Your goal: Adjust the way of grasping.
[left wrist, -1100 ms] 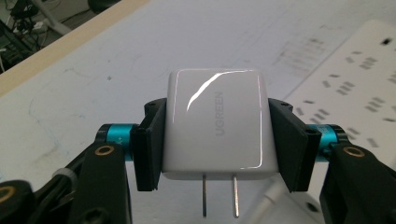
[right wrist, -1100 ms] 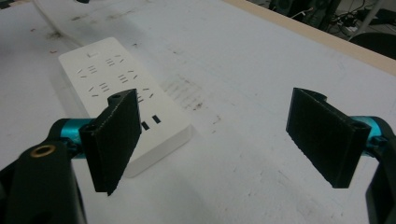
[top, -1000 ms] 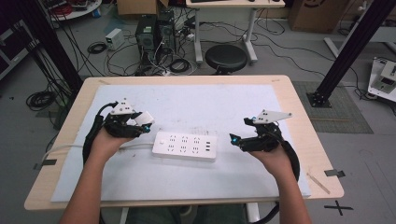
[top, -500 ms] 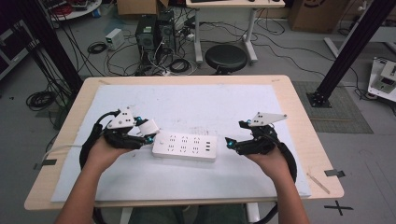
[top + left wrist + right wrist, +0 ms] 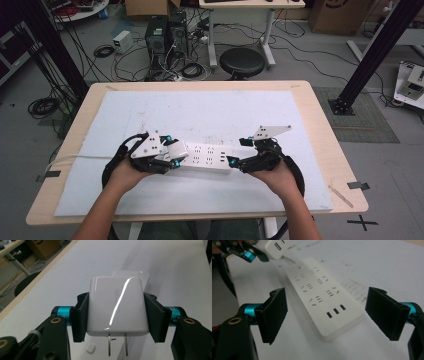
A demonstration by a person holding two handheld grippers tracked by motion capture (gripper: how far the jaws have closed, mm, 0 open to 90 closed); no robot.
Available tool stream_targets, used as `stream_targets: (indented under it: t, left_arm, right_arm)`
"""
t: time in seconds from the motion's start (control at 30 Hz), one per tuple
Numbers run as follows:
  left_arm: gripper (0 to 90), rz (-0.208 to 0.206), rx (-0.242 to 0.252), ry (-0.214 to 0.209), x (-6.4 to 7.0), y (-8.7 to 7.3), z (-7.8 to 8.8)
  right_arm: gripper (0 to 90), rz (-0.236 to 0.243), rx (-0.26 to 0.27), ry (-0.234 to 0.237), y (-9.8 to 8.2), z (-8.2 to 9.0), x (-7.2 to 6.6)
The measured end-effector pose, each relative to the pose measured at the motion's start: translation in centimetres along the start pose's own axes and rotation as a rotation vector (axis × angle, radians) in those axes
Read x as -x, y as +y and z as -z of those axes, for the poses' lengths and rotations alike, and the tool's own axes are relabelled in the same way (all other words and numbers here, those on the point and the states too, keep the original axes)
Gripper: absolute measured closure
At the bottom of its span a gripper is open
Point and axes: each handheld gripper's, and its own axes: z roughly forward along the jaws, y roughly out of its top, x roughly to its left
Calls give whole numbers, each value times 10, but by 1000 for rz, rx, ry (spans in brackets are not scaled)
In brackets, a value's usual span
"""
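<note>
Basically, your left gripper (image 5: 117,315) was clamped on the white charger (image 5: 117,307), pads flat on its two sides, the two prongs (image 5: 117,345) pointing back toward the camera and down; in the high view that gripper (image 5: 170,156) sat over the left end of the power strip (image 5: 207,156), which lay on the white mat (image 5: 210,115) in the middle of the table (image 5: 325,125); your right gripper (image 5: 329,315) had its jaws spread wide and empty, straddling the near end of the power strip (image 5: 322,300) without touching it, by the look of it; judged step: plugging the charger into a socket; to do it well you'd have wanted the right jaws closed on the strip's end to pin it first; then square the prongs to a two-slot socket and push straight down, no tilt; whether the prongs were lined up over a slot couldn't be told; glossy casing looked likely to slip if the push went off-axis.
</note>
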Motion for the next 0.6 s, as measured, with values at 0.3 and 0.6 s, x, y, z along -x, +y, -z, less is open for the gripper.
stream_targets:
  t: [0.3, 0.6]
  left_arm:
    - [425, -129, 36, 26, 33, -3, -17]
    - [425, -221, 69, 76, 53, -3, -27]
  right_arm:
    - [183, -97, 10, 141, -5, -30, -9]
    - [183, -189, 26, 267, -11, -49, -16]
